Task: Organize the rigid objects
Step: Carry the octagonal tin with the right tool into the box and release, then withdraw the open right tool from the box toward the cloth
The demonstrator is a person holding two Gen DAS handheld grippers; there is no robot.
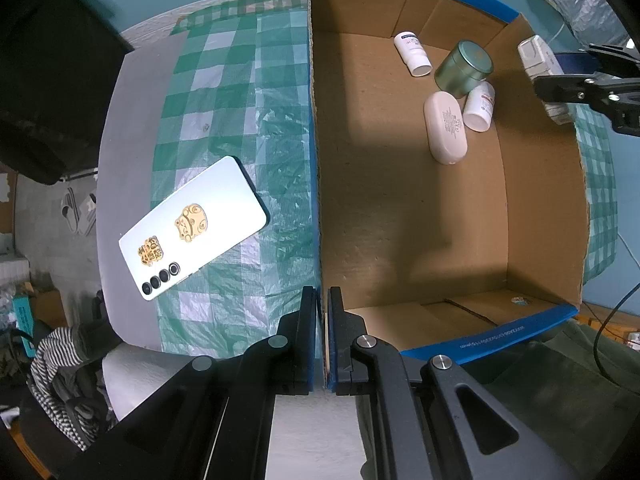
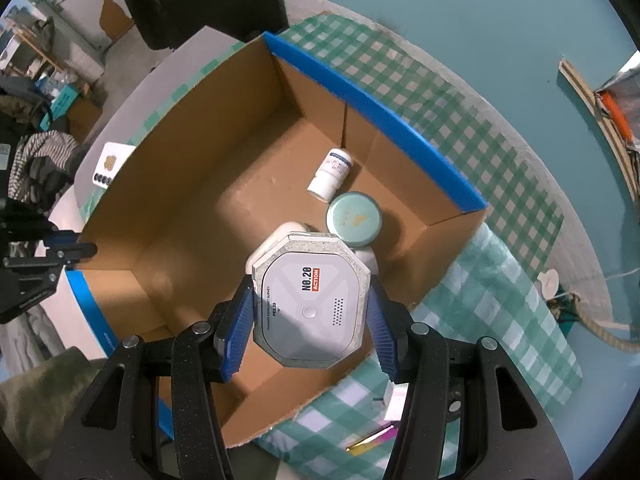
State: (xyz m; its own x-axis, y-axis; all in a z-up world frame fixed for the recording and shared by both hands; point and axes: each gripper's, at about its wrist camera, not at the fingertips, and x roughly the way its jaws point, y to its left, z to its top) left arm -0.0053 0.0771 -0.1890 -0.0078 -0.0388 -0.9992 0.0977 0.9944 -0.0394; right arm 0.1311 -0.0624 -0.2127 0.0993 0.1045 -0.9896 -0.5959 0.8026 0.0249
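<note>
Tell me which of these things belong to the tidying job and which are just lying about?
Job: box, gripped at its wall by the left tongs; grey device in the right tongs; phone; inside the box, tin, two bottles, white case.

Lying about: checked cloth; slippers; striped garment.

Dim bluish indoor light, soft shadows inside the cardboard box (image 1: 400, 220), strong fisheye bending and dark blurred corners
</note>
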